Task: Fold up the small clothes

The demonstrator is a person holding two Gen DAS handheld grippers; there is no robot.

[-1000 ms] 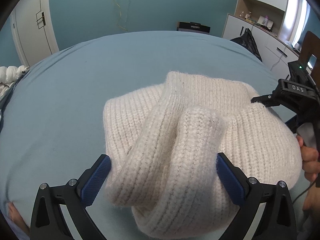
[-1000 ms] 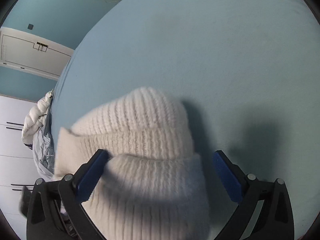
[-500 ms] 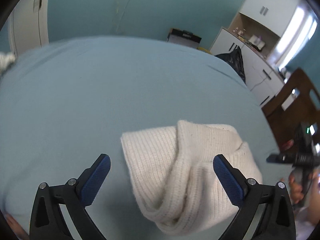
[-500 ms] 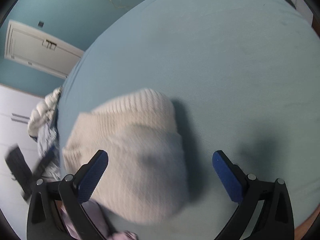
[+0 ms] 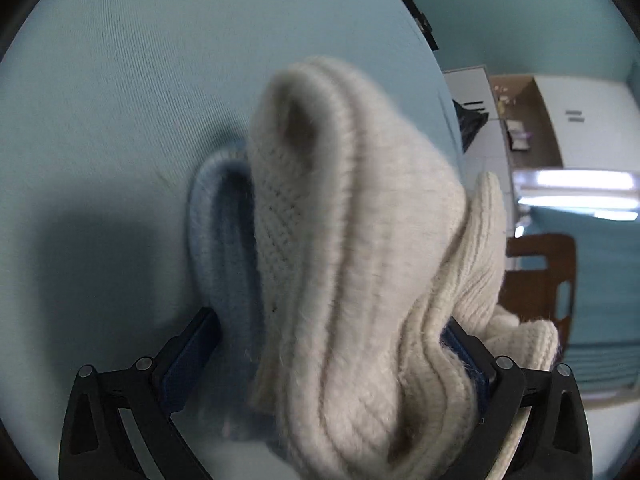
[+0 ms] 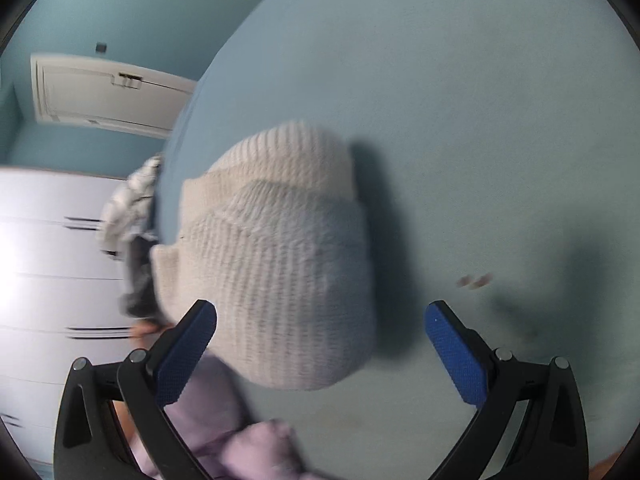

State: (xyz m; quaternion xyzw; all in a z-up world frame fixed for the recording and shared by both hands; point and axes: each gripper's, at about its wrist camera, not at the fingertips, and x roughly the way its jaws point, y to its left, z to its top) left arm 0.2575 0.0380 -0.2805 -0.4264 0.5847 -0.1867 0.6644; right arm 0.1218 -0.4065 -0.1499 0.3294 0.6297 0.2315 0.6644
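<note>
The left gripper (image 5: pixel 328 364) is clamping the cream knitted hat (image 5: pixel 352 248), its blue pads pressing into the thick ribbed wool from both sides, with folds of knit bulging over the right-hand pad. In the left wrist view the hat is filling the middle of the picture and standing out in front of the light blue bed sheet (image 5: pixel 120 100); whether any part of it is touching the sheet cannot be told. The picture is blurred. A brown wooden chair (image 5: pixel 540 276) and white cabinets (image 5: pixel 580 120) are showing beyond the edge of the bed.

The right gripper (image 6: pixel 320 344) is hanging wide apart and gripping nothing. In its view the cream knitted hat (image 6: pixel 276 264) is appearing as a rounded, doubled-over bundle above the near left part of the bed, close to the bed's left edge, casting a dark shadow on the light blue bed sheet (image 6: pixel 480 120) to its right. The hat is overlapping the gripper's left finger in the picture, though contact is not clear. A lilac garment (image 6: pixel 224 432) is lying bunched at the near edge, just below the hat. A white door (image 6: pixel 108 92) and a white drawer unit (image 6: pixel 52 264) are standing beyond the bed.
</note>
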